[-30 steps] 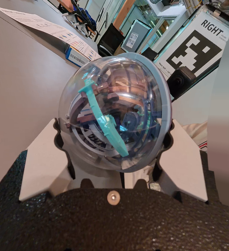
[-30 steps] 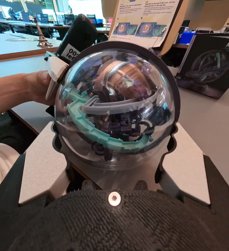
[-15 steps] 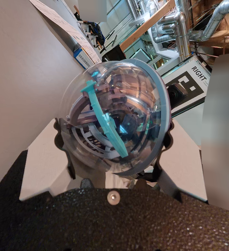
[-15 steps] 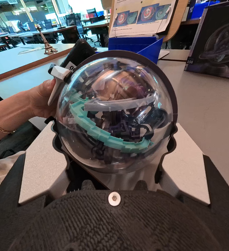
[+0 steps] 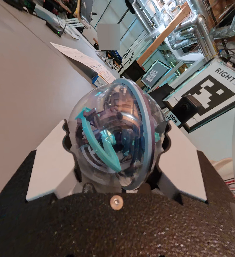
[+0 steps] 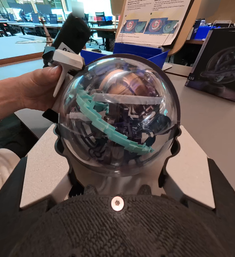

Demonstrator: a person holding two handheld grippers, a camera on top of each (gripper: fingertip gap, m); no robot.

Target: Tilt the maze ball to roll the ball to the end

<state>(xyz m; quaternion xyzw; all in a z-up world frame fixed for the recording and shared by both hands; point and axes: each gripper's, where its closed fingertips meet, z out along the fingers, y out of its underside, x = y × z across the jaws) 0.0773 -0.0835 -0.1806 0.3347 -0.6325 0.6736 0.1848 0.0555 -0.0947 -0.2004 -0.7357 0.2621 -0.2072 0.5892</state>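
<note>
The left tongs (image 5: pixel 116 139) and the right tongs (image 6: pixel 117 140) each grip the clear plastic maze ball with teal, grey and purple tracks inside (image 6: pixel 118 111), pressing it from opposite sides with their white, black-edged fingers (image 5: pixel 48 157) against its shell. The sphere sits between both pairs of fingers, held up above the grey desk (image 6: pixel 211 125). In the left wrist view the same sphere (image 5: pixel 114 136) shows its blue-grey equator ring running nearly upright, just right of centre, with a teal curved track sweeping down across the near half. In the right wrist view a long teal notched track slopes from upper left down to lower right, under a flat grey strip. The small ball inside cannot be made out.

Left of the right tongs, a hand (image 6: pixel 26 91) wraps the black handle of the left tongs. Ahead and to the right, well beyond the sphere, a dark printed box (image 6: pixel 218 65) stands on the desk; straight ahead a blue bin (image 6: pixel 139 51) sits under a propped sheet of instructions (image 6: pixel 153 19). From the left tongs, the right tool's black camera (image 5: pixel 186 109) and its black-and-white marker board (image 5: pixel 211 91) lie just past the sphere.
</note>
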